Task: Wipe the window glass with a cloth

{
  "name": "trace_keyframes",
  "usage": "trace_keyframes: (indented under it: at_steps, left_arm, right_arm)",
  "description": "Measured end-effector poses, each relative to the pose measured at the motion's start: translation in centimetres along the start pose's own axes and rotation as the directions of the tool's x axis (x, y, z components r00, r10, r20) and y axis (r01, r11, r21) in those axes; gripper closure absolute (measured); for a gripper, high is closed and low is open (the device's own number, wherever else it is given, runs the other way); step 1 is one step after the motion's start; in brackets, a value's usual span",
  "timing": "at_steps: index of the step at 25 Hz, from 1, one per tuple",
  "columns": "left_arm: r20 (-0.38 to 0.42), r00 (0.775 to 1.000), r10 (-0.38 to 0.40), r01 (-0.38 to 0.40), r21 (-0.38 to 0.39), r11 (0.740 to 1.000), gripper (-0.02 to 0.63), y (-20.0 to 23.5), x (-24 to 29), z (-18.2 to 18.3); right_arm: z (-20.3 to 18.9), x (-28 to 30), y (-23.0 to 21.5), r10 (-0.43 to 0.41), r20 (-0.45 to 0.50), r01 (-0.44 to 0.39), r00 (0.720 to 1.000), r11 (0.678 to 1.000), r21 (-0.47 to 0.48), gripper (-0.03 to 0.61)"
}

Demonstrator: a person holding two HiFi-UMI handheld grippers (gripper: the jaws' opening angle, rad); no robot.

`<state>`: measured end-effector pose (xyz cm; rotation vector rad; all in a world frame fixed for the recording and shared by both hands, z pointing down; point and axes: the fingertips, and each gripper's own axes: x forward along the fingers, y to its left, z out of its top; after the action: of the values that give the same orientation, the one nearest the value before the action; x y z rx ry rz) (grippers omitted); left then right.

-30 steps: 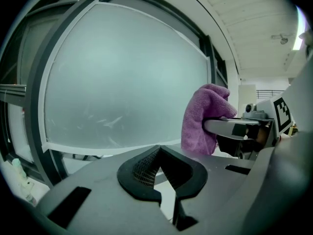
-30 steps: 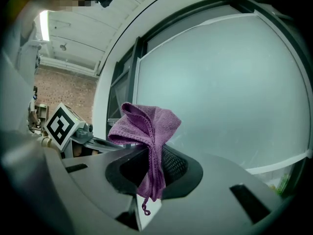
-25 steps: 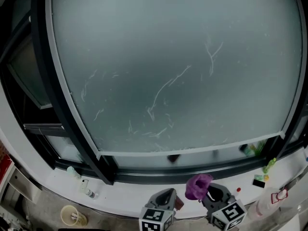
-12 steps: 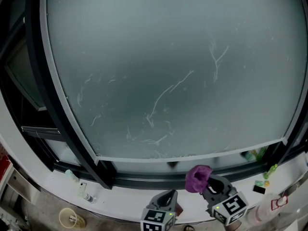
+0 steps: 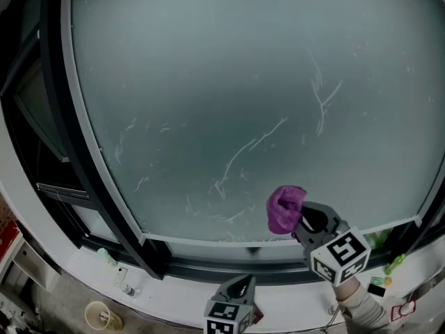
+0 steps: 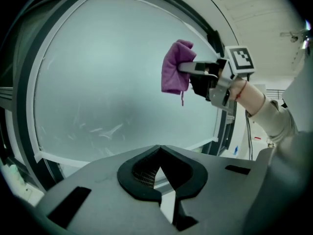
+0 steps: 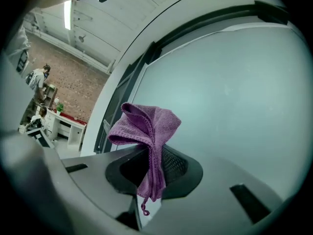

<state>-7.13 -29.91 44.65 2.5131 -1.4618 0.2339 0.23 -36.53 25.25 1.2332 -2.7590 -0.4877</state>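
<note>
The frosted window glass (image 5: 243, 96) fills the head view, with pale streaks across its lower middle. A purple cloth (image 5: 284, 207) is bunched in my right gripper (image 5: 304, 218), which is shut on it and held up before the lower right part of the pane. In the right gripper view the cloth (image 7: 146, 126) stands up out of the jaws with the glass (image 7: 234, 92) close behind it. My left gripper (image 5: 240, 286) sits low over the sill, shut with nothing in it. From the left gripper view, the cloth (image 6: 173, 67) and the right gripper (image 6: 195, 68) are seen against the glass.
A dark window frame (image 5: 69, 152) runs down the left side. The white sill (image 5: 181, 284) below carries small bottles (image 5: 119, 277) at the left and green bottles (image 5: 381, 241) at the right. A cup (image 5: 101, 314) stands lower left. People and desks (image 7: 39, 116) show far off.
My right gripper has risen with the purple cloth from sill height up in front of the lower part of the glass. The left gripper has stayed low.
</note>
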Motion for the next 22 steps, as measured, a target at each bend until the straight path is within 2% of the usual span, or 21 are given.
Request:
trace_keyframes:
  at_steps: [5, 10, 22]
  left_arm:
    - [0.004, 1.000, 0.031, -0.031, -0.012, 0.999, 0.609, 0.6, 0.9, 0.7]
    - [0.002, 0.998, 0.062, -0.062, -0.013, 0.998, 0.609, 1.1, 2.0, 1.3]
    - [0.010, 0.994, 0.111, -0.111, -0.021, 0.994, 0.609, 1.7, 2.7, 2.2]
  right_arm:
    - [5.0, 3.8, -4.4, -0.003, 0.057, 0.007, 0.998, 0.998, -0.060, 0.526]
    - [8.8, 7.2, -7.7, -0.010, 0.097, 0.017, 0.995, 0.997, -0.074, 0.526]
    - [15.0, 15.1, -13.2, -0.086, 0.079, 0.097, 0.993, 0.983, -0.157, 0.526]
